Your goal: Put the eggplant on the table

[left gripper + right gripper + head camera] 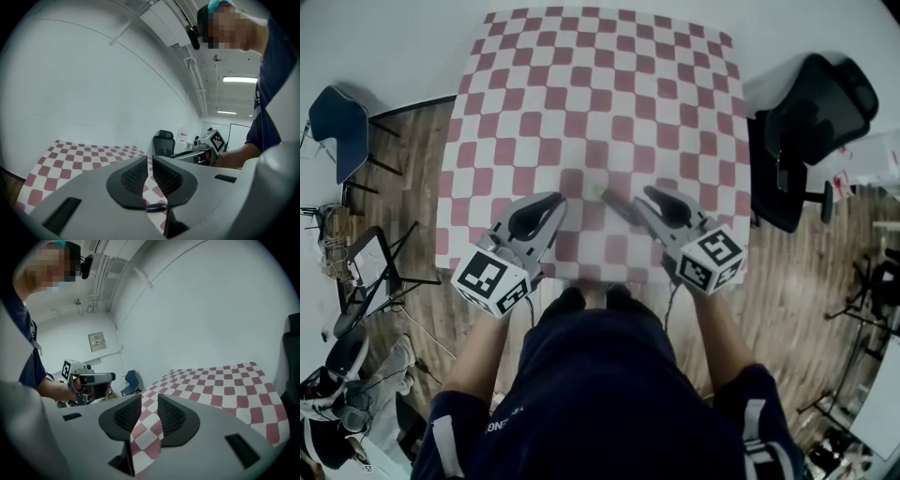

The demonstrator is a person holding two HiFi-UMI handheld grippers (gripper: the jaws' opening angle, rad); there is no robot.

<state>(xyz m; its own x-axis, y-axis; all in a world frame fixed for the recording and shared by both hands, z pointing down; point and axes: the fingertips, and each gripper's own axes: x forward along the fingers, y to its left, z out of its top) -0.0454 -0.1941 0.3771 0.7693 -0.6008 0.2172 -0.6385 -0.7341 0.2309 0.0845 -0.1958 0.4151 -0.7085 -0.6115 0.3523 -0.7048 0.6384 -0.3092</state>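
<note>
A small dark purple eggplant with a green stem end lies on the red-and-white checked table, near its front edge and between the two grippers. In the left gripper view, the eggplant shows as a dark sliver low in the gap of the jaws. My left gripper hangs above the front edge, left of the eggplant, with its jaws together and nothing in them. My right gripper is just right of the eggplant, and its jaws are partly apart with only cloth visible between them.
A black office chair stands at the table's right side. A blue chair and metal stands are on the wooden floor to the left. The person's dark-clothed body fills the near side of the head view.
</note>
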